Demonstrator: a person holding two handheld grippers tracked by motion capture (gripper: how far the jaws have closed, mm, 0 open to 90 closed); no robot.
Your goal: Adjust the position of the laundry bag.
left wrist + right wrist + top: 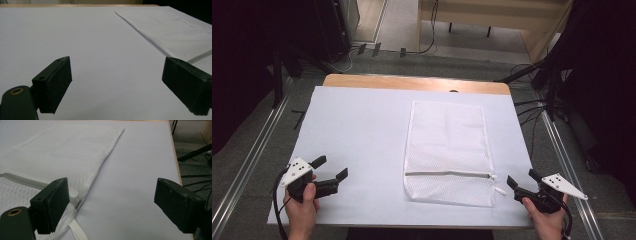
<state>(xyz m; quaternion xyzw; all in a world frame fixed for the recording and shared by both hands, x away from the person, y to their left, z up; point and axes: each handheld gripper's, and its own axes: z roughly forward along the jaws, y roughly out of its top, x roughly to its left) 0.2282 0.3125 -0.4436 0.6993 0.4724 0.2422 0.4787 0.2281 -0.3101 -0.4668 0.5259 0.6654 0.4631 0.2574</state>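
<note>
A: Where's the mesh bag point(447, 152)?

B: Flat on the white tabletop point(357, 130), a bit right of the middle, long side running away from the person. Its grey zipper point(447, 174) crosses it near the close end, and the white pull tab point(500, 190) pokes out past the bag's right edge onto the bare sheet.

A: And the left gripper point(332, 168)?

B: Down at the near left corner, held in the left hand point(302, 205), pointing up and to the right towards the bag. Its jaws stand wide apart with nothing between them (just bare tabletop point(100, 62) in the left gripper view). It's well apart from the bag point(175, 32), which lies off to the right in that view, with a strip of the zipper point(200, 57) just above the right jaw.

A: The right gripper point(522, 178)?

B: Near right corner, in the right hand point(544, 220), aimed up and left. Jaws spread wide too, gripping nothing. It sits near the bag's close right corner, not touching it, as far as the high view shows.

A: What does the right gripper view add?

B: The bag point(62, 155) stretches away on the left, the zipper point(25, 181) runs in behind the left jaw, and the pull tab point(77, 230) lies on the tabletop point(140, 170) just beside that jaw. Between the jaws is mostly bare sheet.

A: Anything else about?

B: A wooden strip point(417, 82) of table at the far edge, and cables point(532, 107) on the floor to the right.
</note>
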